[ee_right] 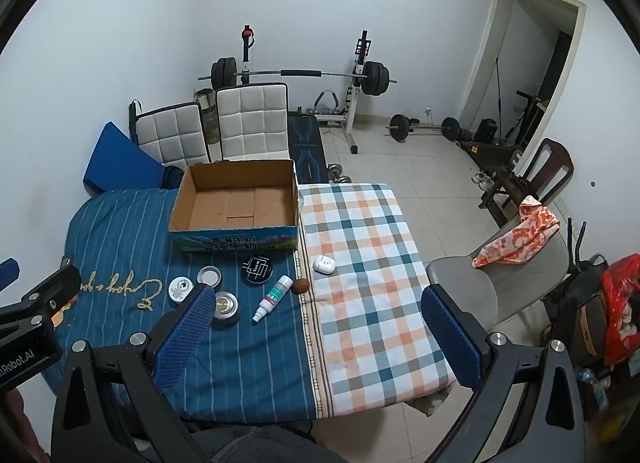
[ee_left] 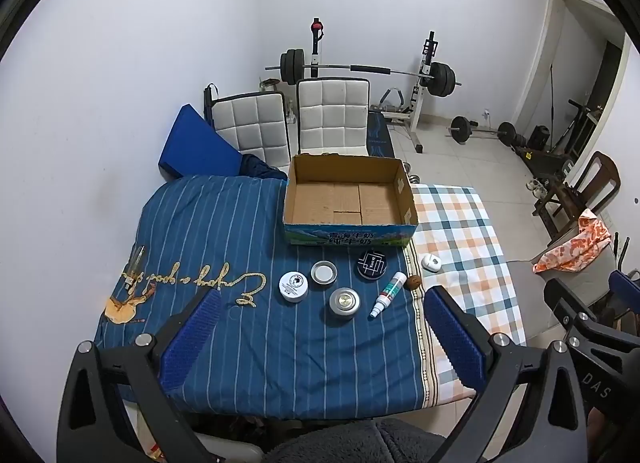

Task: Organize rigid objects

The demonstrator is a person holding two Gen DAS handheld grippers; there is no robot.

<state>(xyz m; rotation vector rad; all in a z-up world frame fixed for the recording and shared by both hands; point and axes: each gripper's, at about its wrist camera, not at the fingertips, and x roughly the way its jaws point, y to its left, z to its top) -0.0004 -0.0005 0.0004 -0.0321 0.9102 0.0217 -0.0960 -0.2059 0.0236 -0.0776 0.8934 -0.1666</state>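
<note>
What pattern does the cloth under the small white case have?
A check of orange, teal and white squares; the white case lies on it, clearest in the right wrist view.

left hand-held gripper (ee_left: pixel 320 337): black frame | blue ribbed pads | silver screws | "DAS" lettering on the right one

Open cardboard box (ee_left: pixel 350 199) at 12 o'clock, empty, below it white jar (ee_left: pixel 294 286), silver lid (ee_left: pixel 323 272), metal tin (ee_left: pixel 344 301), black tin (ee_left: pixel 372 263), lying bottle (ee_left: pixel 387 294), brown nut (ee_left: pixel 413 283), white case (ee_left: pixel 431 262) at 2 o'clock.
</note>
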